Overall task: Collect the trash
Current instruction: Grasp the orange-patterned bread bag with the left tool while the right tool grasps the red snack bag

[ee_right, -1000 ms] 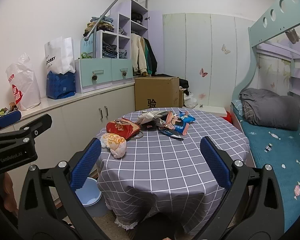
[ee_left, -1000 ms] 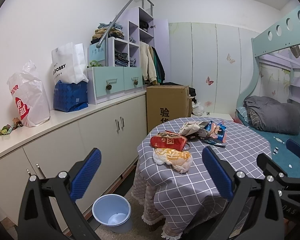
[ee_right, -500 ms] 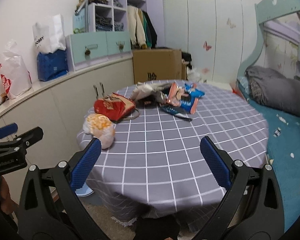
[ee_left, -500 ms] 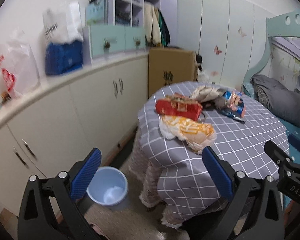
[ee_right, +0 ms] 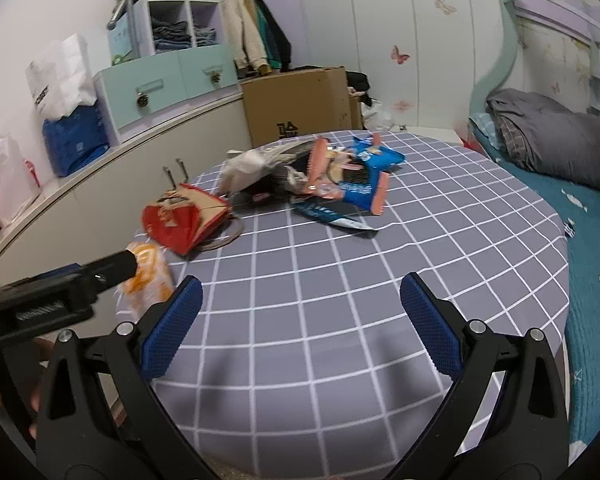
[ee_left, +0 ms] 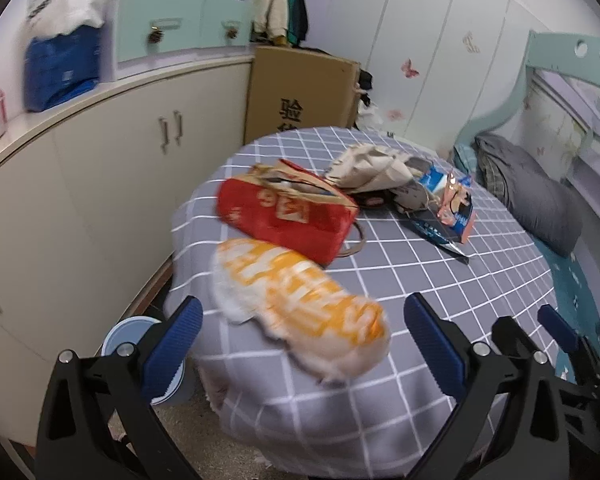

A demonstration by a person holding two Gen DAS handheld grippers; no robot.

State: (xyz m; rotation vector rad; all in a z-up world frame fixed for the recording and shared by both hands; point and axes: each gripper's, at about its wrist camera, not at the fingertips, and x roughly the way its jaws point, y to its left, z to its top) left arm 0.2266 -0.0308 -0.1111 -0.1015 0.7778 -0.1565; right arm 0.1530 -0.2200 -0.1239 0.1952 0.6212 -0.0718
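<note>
Left gripper [ee_left: 304, 344] closer: orange-white bag [ee_left: 300, 304], crumpled.

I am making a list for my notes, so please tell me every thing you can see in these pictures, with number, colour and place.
Plastic bag: one, orange and white, near table edge, between the open left gripper's fingers.
Paper bag: one, red, lying behind the plastic bag.
Wrappers: a pile, blue, pink, beige, farther back on the table.
Table: one, round, grey checked cloth.
Bin: one, light blue, on floor left of table.
Cardboard box: one, brown, behind table.
Cabinets: cream, along left wall.
Blanket: one, grey, on the bed.
Left gripper: black, blue pads, open.
Right gripper: black, blue pads, open, over bare cloth.
</note>
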